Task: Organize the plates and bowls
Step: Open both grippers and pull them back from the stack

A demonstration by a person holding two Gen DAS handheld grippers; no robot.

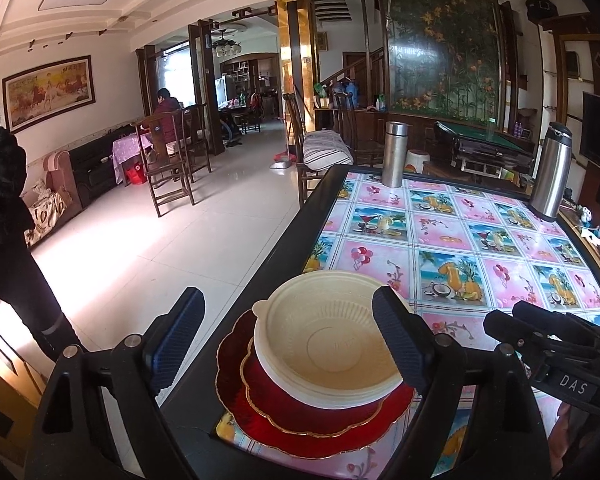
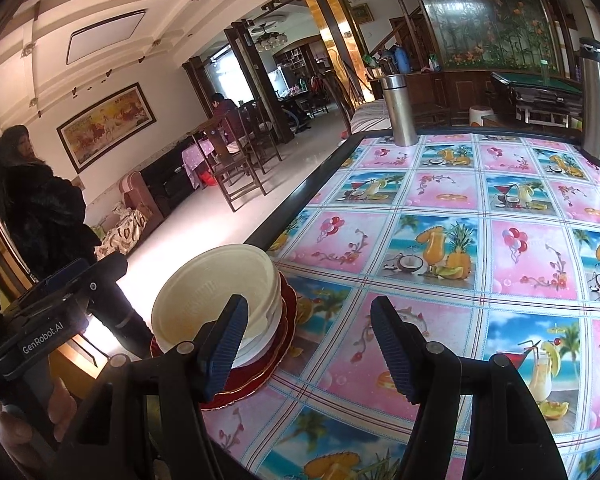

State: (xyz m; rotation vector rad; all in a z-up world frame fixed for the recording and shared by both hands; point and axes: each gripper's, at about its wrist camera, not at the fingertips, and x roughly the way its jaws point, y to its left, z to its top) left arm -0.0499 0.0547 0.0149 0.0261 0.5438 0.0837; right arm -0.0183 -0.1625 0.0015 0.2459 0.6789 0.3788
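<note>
A cream plastic bowl (image 1: pixel 328 344) sits stacked on a white bowl, on two red scalloped plates with gold rims (image 1: pixel 308 424), at the table's near left corner. My left gripper (image 1: pixel 288 344) is open and empty, hovering over the stack with the bowl showing between its fingers. In the right wrist view the same stack of bowls (image 2: pixel 220 292) and red plates (image 2: pixel 260 368) stands left of my right gripper (image 2: pixel 308 348), which is open and empty above the tablecloth. The right gripper's body shows in the left wrist view (image 1: pixel 556 352).
The table (image 1: pixel 460 240) has a pink and blue fruit-print cloth and a black rim. Two steel flasks stand at the far edge (image 1: pixel 394 154), (image 1: pixel 550 172). A person in black (image 2: pixel 44 208) stands left of the table. Wooden chairs stand beyond.
</note>
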